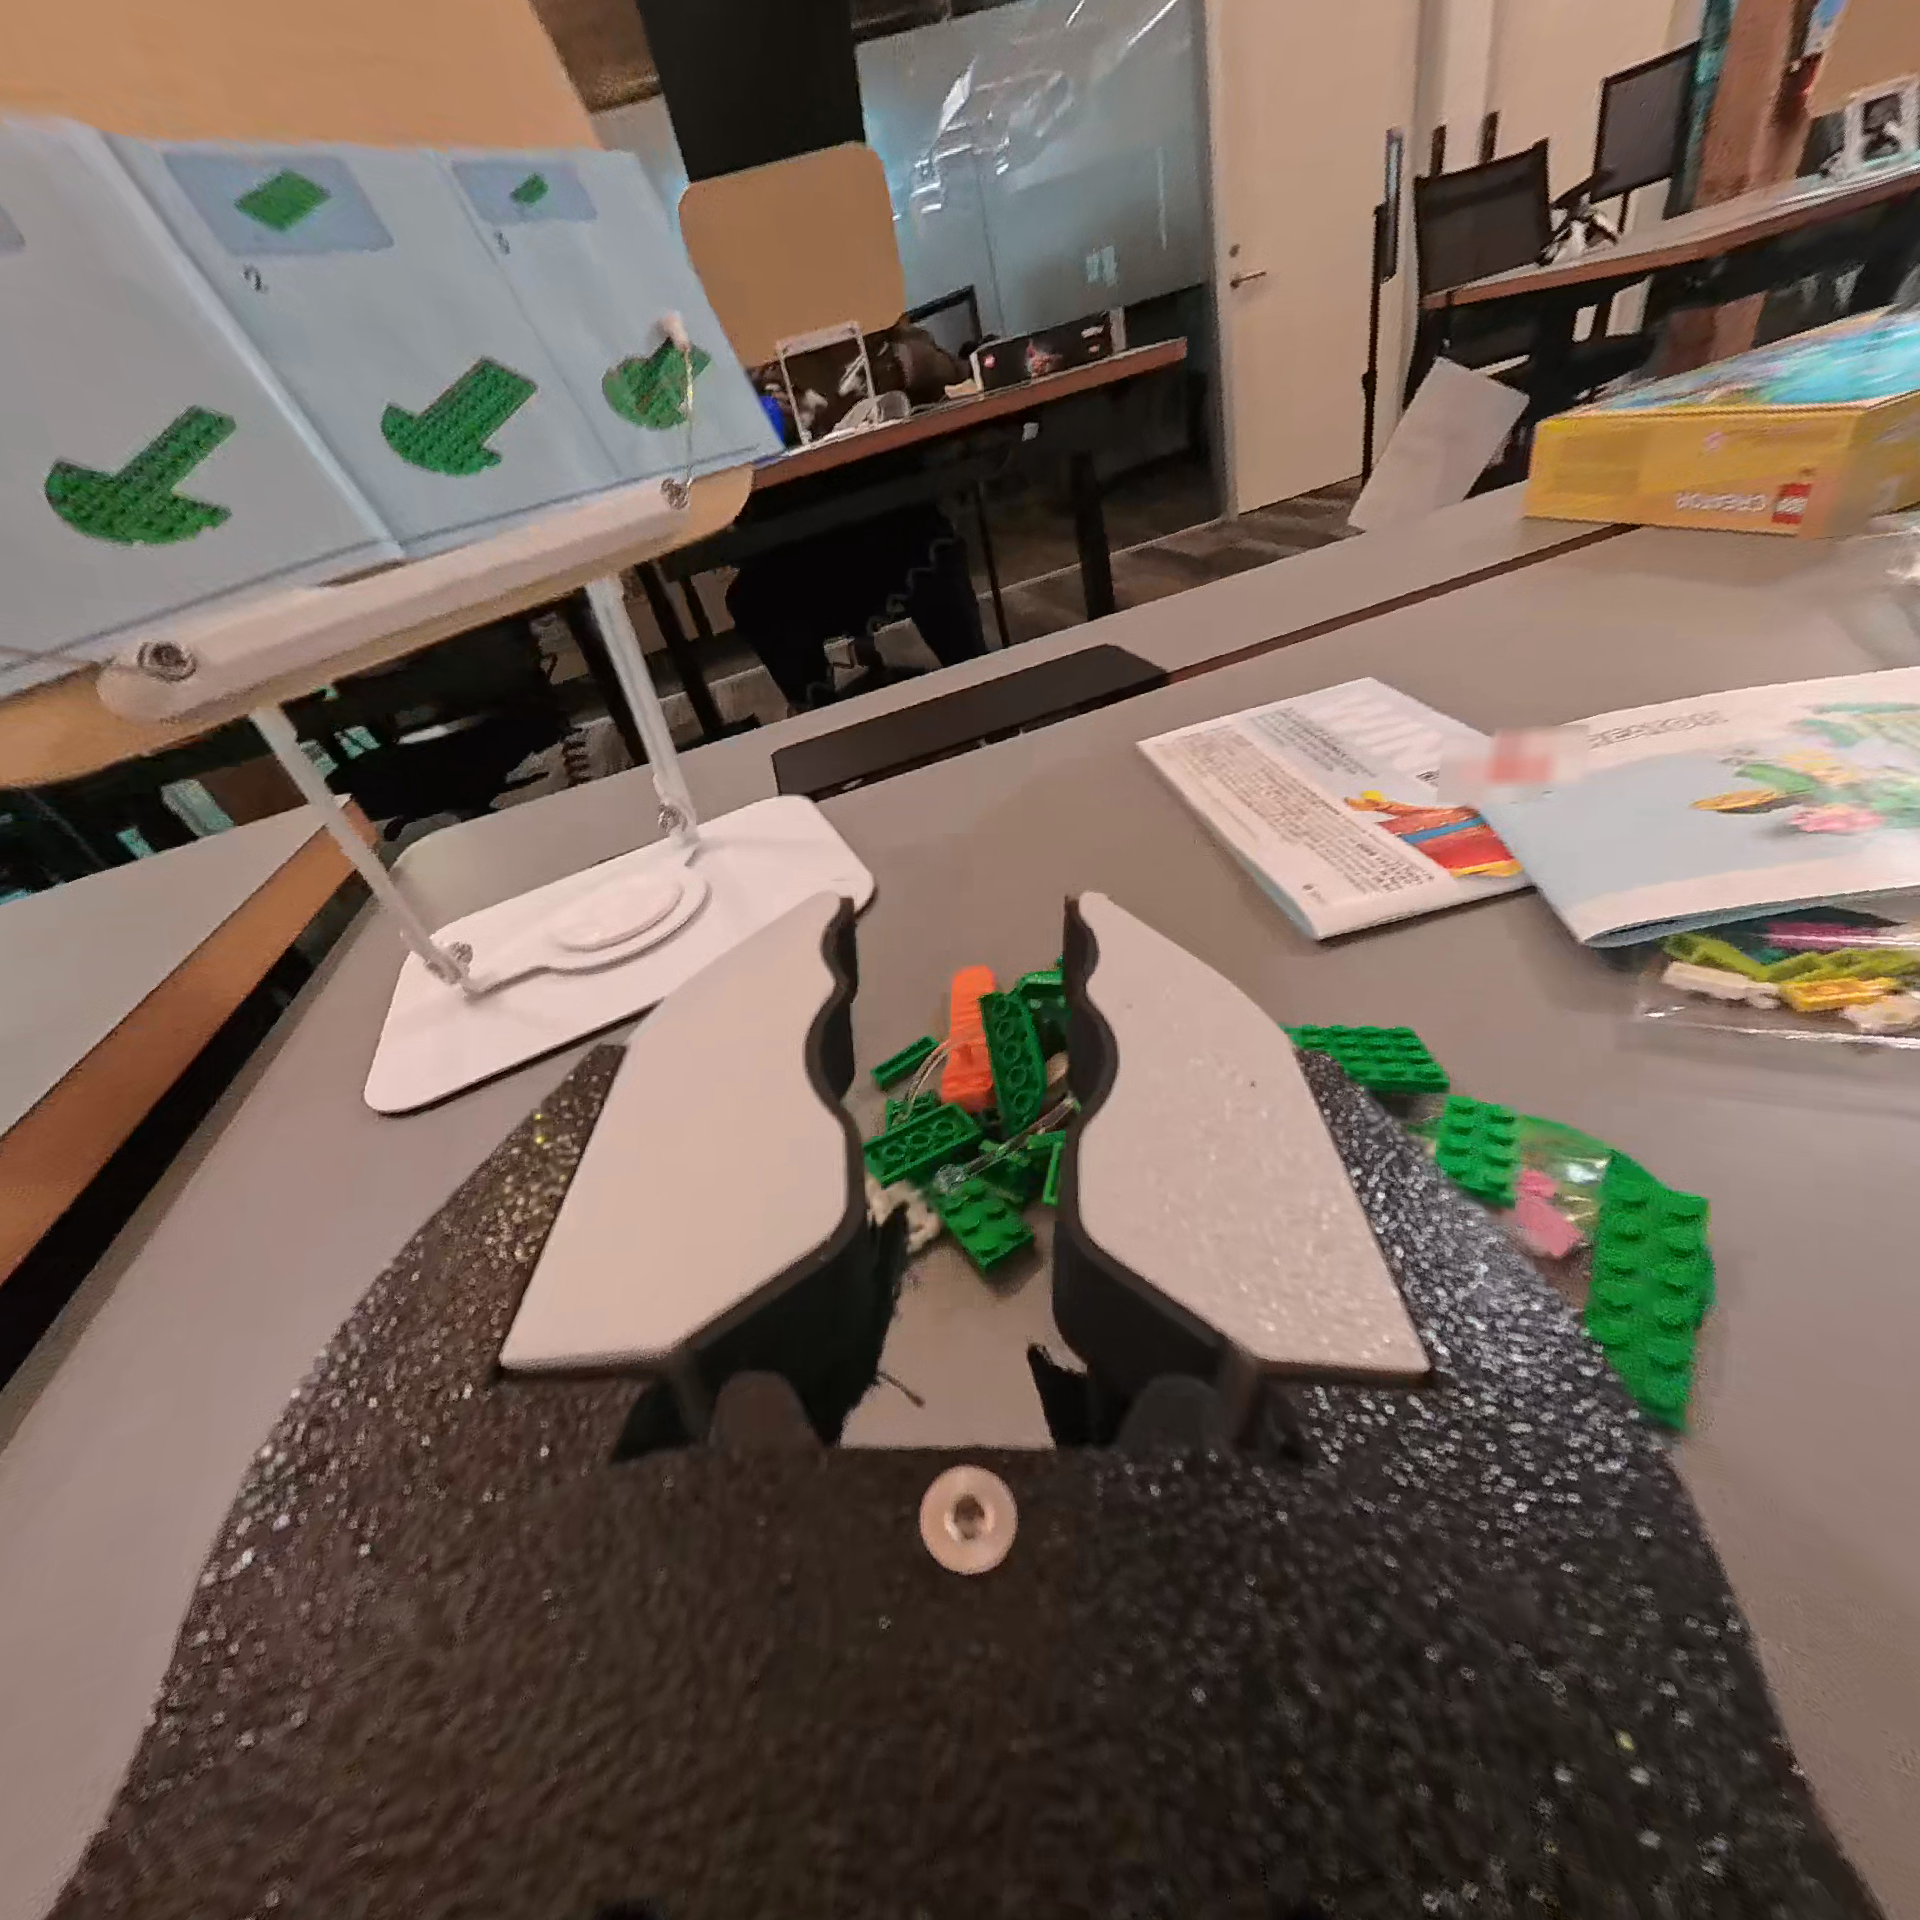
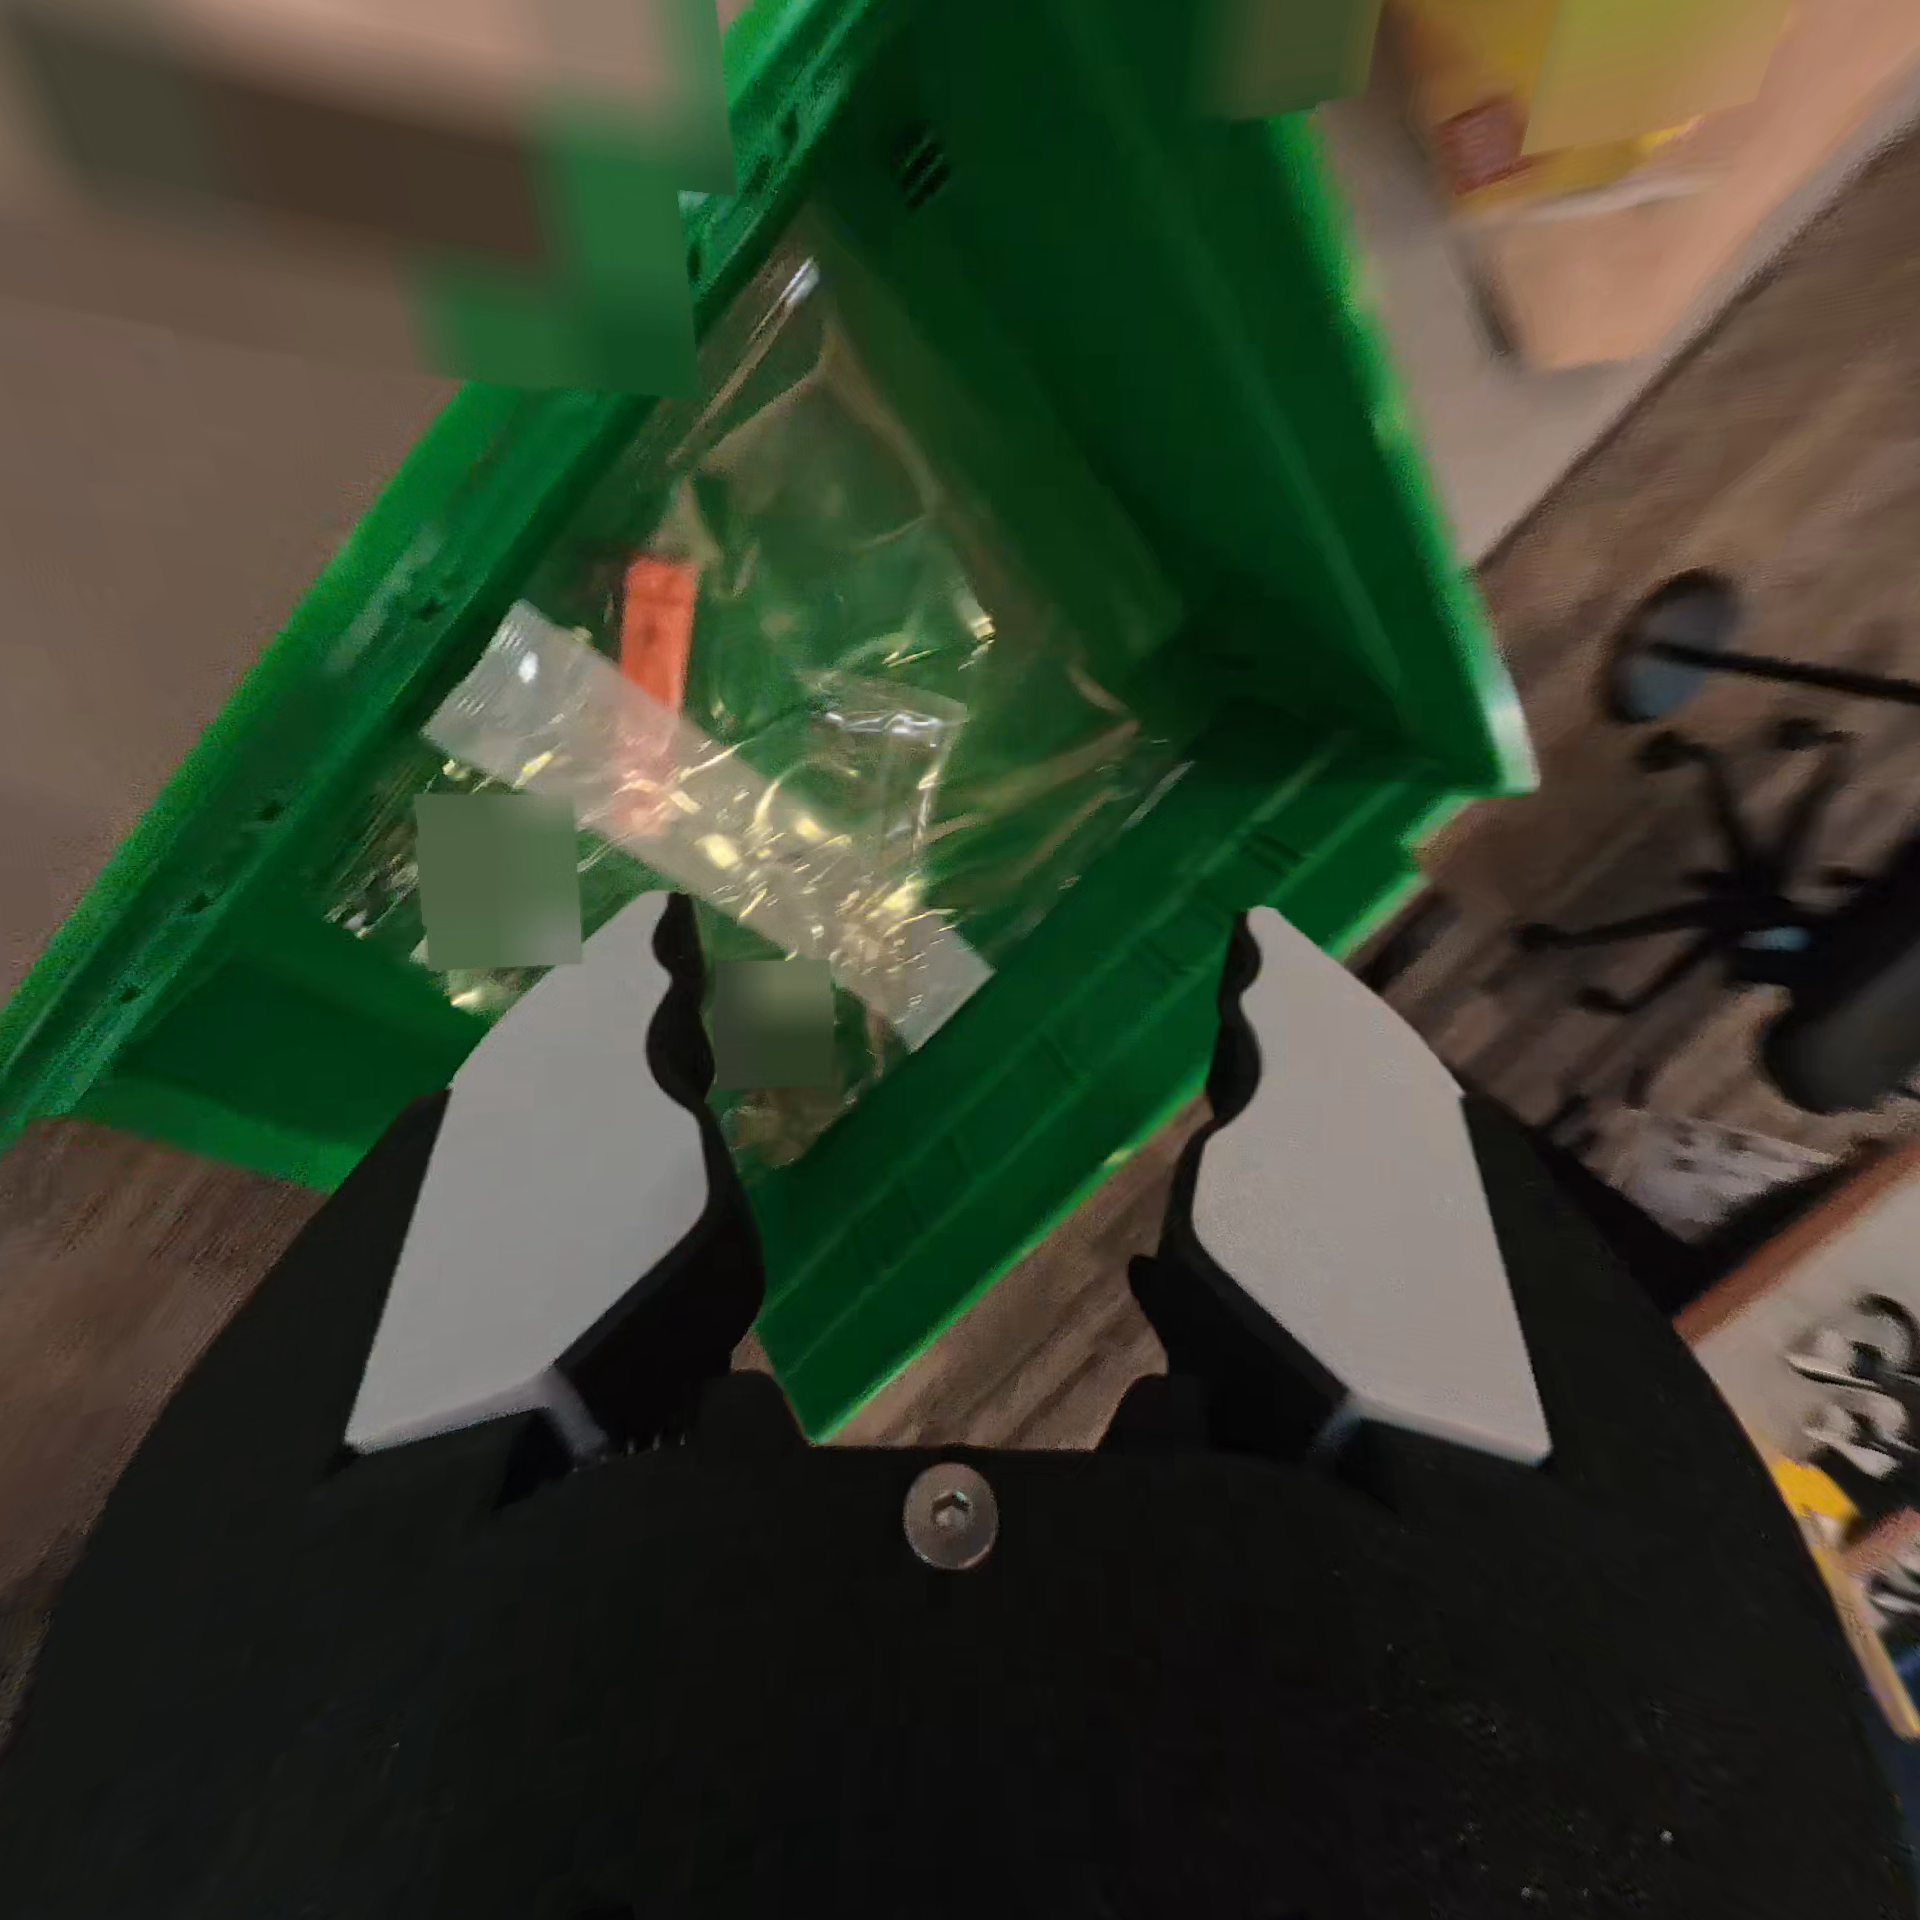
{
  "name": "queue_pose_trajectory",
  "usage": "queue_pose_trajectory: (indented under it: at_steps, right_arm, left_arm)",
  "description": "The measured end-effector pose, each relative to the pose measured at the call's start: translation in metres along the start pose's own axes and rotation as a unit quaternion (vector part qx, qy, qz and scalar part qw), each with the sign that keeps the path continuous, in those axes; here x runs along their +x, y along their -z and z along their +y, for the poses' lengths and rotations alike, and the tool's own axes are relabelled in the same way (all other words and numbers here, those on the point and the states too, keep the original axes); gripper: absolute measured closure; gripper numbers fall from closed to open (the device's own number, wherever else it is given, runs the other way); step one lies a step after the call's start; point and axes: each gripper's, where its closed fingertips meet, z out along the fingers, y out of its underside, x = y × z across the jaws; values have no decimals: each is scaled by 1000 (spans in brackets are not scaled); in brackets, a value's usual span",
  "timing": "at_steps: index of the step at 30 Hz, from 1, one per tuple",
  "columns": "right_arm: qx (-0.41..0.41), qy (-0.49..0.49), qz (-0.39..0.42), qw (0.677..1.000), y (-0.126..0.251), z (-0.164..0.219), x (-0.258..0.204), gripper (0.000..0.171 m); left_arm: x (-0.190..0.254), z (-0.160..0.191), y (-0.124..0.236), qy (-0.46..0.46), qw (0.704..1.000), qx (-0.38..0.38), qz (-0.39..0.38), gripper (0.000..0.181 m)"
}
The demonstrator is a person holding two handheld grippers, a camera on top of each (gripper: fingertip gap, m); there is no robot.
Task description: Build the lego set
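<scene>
In the left wrist view, my left gripper (image 1: 961, 914) is open and empty, its fingers either side of a pile of small green Lego pieces (image 1: 935, 1132) with an orange piece (image 1: 971, 1029) on the grey table. A large green plate (image 1: 1652, 1278) and a smaller one (image 1: 1371, 1055) lie to the right by a clear bag with pink pieces (image 1: 1538, 1195). In the blurred right wrist view, my right gripper (image 2: 961, 925) is wide open over a green plastic bin (image 2: 1039, 1195) holding clear bags (image 2: 748, 810) and an orange piece (image 2: 657, 623). The bin's near corner lies between the fingers.
An open instruction booklet (image 1: 312, 364) sits on a white stand (image 1: 582, 966) at the left. Two more booklets (image 1: 1351, 800), a bag of light-coloured pieces (image 1: 1787, 977) and a yellow box (image 1: 1725, 447) lie at the right. A chair base (image 2: 1714, 810) stands on the wooden floor beside the bin. Tip to tip, the grippers are about 75 cm apart. The large green plate (image 1: 1652, 1278) sits 15 cm or so from the ends of my left fingers.
</scene>
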Motion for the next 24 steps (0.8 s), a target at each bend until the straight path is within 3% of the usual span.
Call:
queue_pose_trajectory:
  at_steps: [1,5,8,10,15,19,21,24]
  right_arm:
    - [29,-5,38,999,12,-4,6,73]
    - [222,-62,187,955,94,-32,18,79]
    - [405,-87,176,893,158,-64,-27,85]
    - [485,-82,140,860,179,-87,-72,84]
    - [621,-79,71,777,171,-160,-161,89]
    - [684,-105,37,721,142,-222,-196,92]
    - [694,-109,22,711,128,-252,-210,93]
    - [687,-95,72,717,101,-277,-210,95]
  left_arm:
    - [-3,3,0,4,1000,-3,-5,143]
    - [-10,4,3,56,998,15,-6,139]
    - [-12,8,2,75,997,13,-6,138]
    - [-14,8,3,76,997,15,-8,138]
    - [-14,5,5,67,997,26,-11,138]
    - [-12,7,4,69,997,22,-4,138]
    - [-12,6,4,69,997,25,-2,138]
    - [-12,7,5,63,998,25,-2,138]
